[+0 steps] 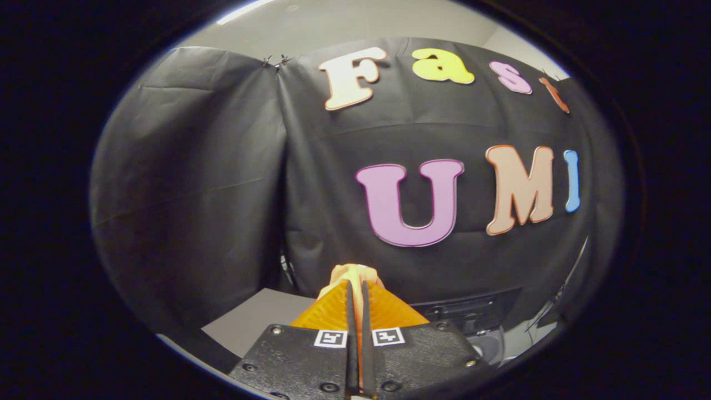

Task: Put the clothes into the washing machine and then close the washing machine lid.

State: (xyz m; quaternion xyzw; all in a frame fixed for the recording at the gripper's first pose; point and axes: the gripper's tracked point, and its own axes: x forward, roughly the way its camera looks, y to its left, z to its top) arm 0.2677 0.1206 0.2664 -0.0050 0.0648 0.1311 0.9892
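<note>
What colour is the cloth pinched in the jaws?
Pale peach-orange; the cloth pokes out just past the shut jaws in the gripper view.

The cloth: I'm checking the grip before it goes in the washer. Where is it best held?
As now: the tongs are shut on a bunched fold of the cloth, which pokes out past the tips. Soft and shapeless, so pinching a gathered fold suits it.

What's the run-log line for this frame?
phase: carrying | gripper: fingers shut on peach cloth | cloth: pinched, bunched past the tips | ahead: black booth wall | below right: dark appliance, lid state unclear
</note>
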